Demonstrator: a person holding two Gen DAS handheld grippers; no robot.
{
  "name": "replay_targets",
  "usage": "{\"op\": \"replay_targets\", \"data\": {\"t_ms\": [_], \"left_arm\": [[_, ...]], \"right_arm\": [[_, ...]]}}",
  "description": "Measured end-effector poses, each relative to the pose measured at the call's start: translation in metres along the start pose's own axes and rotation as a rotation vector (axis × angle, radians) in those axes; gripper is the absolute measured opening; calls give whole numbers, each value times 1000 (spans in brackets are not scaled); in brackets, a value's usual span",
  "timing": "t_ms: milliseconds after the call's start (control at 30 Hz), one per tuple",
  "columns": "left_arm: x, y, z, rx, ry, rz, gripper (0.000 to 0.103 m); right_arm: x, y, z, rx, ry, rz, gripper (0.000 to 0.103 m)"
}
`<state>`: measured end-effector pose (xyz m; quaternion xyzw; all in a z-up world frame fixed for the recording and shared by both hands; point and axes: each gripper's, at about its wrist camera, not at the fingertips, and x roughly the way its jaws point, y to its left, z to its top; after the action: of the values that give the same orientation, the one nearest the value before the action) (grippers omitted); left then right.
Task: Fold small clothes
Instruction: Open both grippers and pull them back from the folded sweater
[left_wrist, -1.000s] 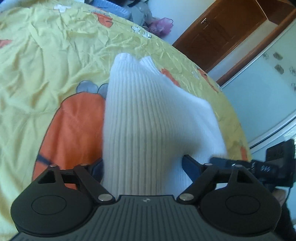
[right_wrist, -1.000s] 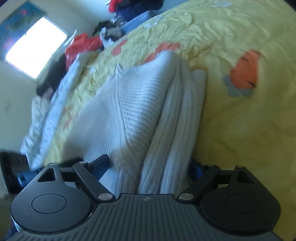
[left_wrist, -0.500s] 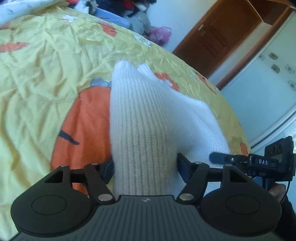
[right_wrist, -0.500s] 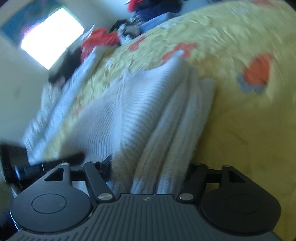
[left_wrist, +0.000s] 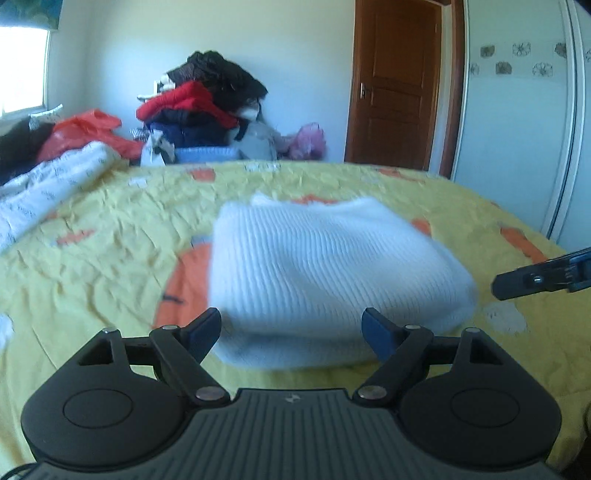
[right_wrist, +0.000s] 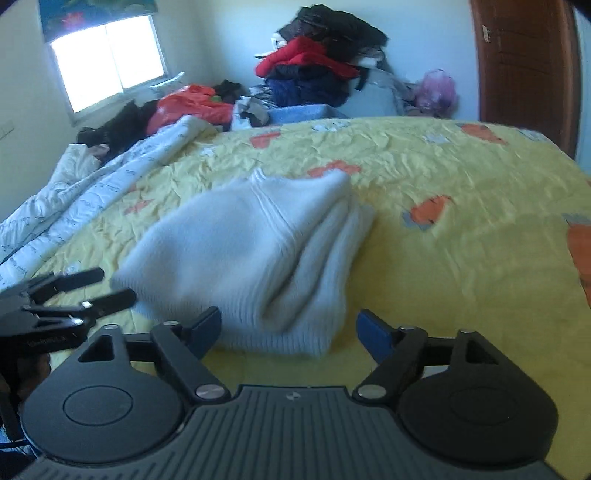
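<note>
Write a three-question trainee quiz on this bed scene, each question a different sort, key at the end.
1. True or false: the white sweater lies folded on the yellow bedspread.
2. Which best describes the left gripper? A) open, holding nothing B) shut on the sweater C) shut on a sock
3. Fill in: the right gripper is ___ and holds nothing.

Key: 1 true; 2 A; 3 open.

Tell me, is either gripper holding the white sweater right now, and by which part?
Nothing is held. The left gripper and right gripper have just opened; the folded sweater lies free on the bed.
</note>
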<state>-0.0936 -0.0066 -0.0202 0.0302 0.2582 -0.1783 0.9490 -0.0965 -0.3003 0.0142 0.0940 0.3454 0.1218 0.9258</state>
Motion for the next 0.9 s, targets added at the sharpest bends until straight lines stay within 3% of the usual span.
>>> {"op": "replay_targets", "data": {"t_ms": [100,267,433,500,700,833,900], "left_arm": [[5,-10,-5,46,-9,62,83],[8,-18,-17,85,-10,94,89],[7,-22,-28,32,25,105,89],[8,-24,-26,32,67,152,89],[-2,-33,-10,125,-32,186,89],[9,-39,-14,159,10,164,89],[12,-37,-28,133,34,182,89]], "right_arm": [[6,4,-13,49,22,-8,94],[23,32,-41,26,23,-74,94],[38,47,-59,-2,19,-156,94],[39,48,-64,-7,-13,-180,94],[44,34,-58,16,-45,-246,100],[63,26,-59,63,-2,-236,103],[65,33,-68,2,-26,-258,103]]}}
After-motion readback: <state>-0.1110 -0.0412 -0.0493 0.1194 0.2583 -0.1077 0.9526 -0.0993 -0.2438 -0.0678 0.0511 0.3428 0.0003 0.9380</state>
